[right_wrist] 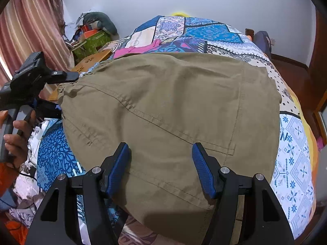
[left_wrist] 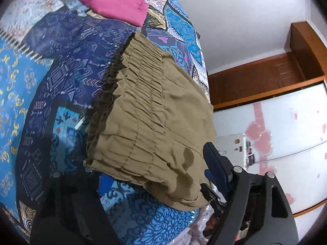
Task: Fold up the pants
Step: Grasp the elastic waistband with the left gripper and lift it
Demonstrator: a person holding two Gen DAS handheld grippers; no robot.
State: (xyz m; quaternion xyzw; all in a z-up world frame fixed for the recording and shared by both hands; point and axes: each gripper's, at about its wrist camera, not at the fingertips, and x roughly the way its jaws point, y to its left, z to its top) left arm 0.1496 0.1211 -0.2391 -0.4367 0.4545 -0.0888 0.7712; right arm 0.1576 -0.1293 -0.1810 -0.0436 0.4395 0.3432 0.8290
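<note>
The khaki pants [right_wrist: 167, 110] lie folded on my patterned bedspread [right_wrist: 294, 163]; their gathered waistband [left_wrist: 130, 94] faces my left gripper [left_wrist: 155, 175], whose jaws straddle it, one finger hidden, so grip I cannot tell; my right gripper [right_wrist: 161, 169] stands open over the near edge; a pink garment [left_wrist: 110, 0] lies beyond.

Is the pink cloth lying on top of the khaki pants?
No. The pink cloth lies apart on the bedspread, beyond the waistband of the pants.
</note>
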